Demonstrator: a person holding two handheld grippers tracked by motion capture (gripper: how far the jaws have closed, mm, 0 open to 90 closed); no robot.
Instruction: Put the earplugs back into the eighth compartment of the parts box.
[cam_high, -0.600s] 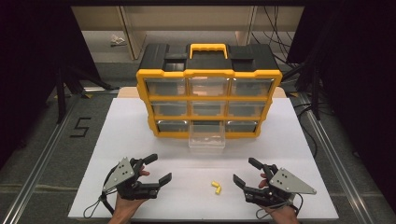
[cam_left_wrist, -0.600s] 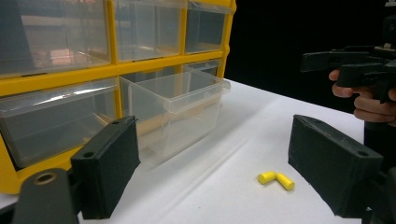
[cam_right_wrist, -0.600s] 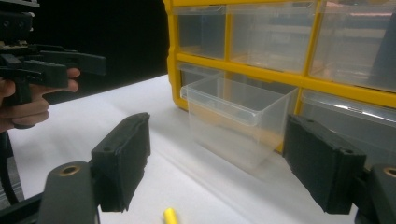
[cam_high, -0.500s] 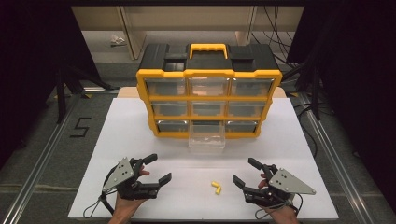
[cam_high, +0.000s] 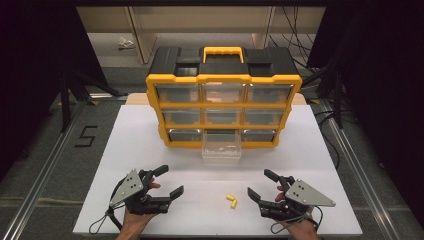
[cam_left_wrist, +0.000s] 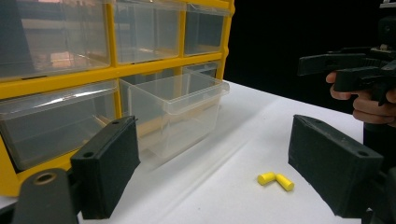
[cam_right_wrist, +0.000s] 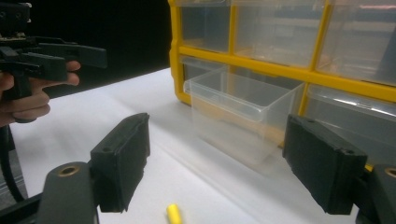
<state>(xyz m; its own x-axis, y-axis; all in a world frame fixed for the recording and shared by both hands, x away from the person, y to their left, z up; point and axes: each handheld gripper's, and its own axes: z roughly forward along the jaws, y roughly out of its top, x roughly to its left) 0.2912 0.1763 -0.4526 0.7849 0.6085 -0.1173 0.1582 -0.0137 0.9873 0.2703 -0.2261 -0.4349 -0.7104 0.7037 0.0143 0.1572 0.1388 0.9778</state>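
Two small yellow foam earplugs (cam_high: 231, 201) lie touching each other on the white tabletop (cam_high: 150, 150) near its front edge, between the two grippers. The left gripper (cam_high: 165, 181) rests at the front left, its jaws wide apart with nothing between them. The right gripper (cam_high: 262, 184) sits at the front right, jaws likewise spread and empty. Toward the back edge stands a yellow-and-black plastic drawer organiser (cam_high: 223, 100), its clear bottom-middle drawer (cam_high: 221, 150) pulled out.

Left gripper (cam_high: 169, 181) jaws spread wide; right gripper (cam_high: 262, 184) likewise, both low.
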